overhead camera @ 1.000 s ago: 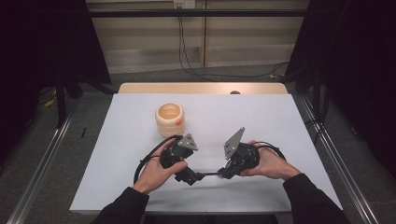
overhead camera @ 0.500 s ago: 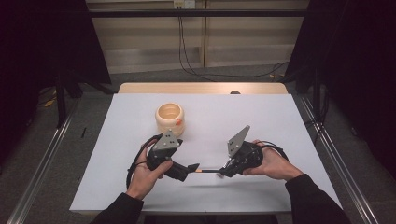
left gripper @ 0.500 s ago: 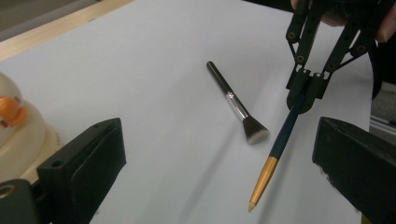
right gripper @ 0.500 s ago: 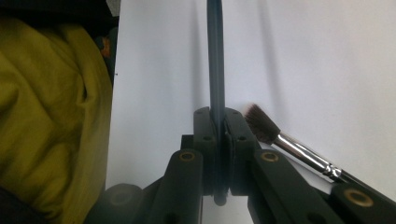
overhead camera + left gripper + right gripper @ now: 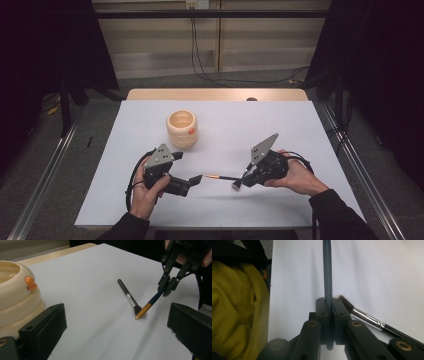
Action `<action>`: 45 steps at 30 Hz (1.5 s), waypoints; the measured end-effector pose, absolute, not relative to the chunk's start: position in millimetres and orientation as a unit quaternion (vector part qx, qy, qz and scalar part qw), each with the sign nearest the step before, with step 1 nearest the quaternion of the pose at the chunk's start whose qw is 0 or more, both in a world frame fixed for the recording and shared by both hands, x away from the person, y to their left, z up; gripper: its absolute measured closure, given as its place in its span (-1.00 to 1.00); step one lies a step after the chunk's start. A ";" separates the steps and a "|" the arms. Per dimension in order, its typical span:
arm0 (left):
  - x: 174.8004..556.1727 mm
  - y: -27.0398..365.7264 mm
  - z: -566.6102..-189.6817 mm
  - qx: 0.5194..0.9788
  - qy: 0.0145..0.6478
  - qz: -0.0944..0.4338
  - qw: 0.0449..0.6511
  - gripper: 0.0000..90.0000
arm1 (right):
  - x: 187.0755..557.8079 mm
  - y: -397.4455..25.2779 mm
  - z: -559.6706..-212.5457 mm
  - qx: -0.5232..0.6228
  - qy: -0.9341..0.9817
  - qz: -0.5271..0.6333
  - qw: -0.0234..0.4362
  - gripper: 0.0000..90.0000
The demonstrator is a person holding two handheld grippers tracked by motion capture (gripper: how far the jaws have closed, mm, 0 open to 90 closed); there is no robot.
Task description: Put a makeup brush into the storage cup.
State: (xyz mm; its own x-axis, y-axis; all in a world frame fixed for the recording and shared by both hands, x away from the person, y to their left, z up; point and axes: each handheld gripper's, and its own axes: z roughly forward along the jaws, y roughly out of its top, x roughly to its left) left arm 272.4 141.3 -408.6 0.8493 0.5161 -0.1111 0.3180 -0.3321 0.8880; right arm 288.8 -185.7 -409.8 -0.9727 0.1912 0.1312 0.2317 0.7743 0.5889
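Nearest the table's front edge, the left gripper (image 5: pixel 196 179) is held low over the white table (image 5: pixel 280 125), its jaws spread wide with nothing between them, pointing right toward the pencil's tip. In the left gripper view those two black jaws frame bare white sheet.

Just to the right, the right gripper (image 5: pixel 238 184) has its jaws clamped on a dark pencil (image 5: pixel 220 176) with an orange-yellow end (image 5: pixel 142 312). The pencil slants down so that its tip is at or just above the sheet. In the right gripper view the shaft (image 5: pixel 327 272) runs straight up from the closed jaws.

A makeup brush (image 5: pixel 128 297) lies flat on the table under the right gripper, its bristle end just beside the pencil's tip, its handle pointing away.

Farther back and to the left stands a cream ribbed cup (image 5: pixel 182 129) with a small orange knob on its side, close behind the left gripper. Beyond it the sheet is bare up to the wooden back edge (image 5: pixel 215 94), and the right half is open out to its side edge.
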 end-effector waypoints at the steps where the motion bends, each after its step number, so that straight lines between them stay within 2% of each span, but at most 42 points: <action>1: 271.5 141.2 -408.9 0.811 0.260 0.102 0.515 -0.95 | 288.9 -186.7 -410.1 -0.114 -0.941 -0.318 0.032 0.89; 12: 268.6 143.2 -406.4 0.803 0.251 0.111 0.529 -0.96 | 286.6 -192.1 -413.6 -0.136 -0.925 -0.354 0.021 0.89; 22: 268.1 142.8 -405.2 0.797 0.253 0.113 0.537 -0.96 | 279.5 -210.9 -408.2 -0.166 -0.878 -0.449 -0.012 0.89; 35: 265.7 143.3 -403.8 0.792 0.256 0.118 0.541 -0.96 | 276.7 -214.0 -409.3 -0.171 -0.835 -0.523 -0.019 0.89; 45: 266.5 143.8 -403.0 0.783 0.251 0.098 0.561 -0.97 | 275.3 -215.4 -410.8 -0.180 -0.797 -0.577 -0.021 0.89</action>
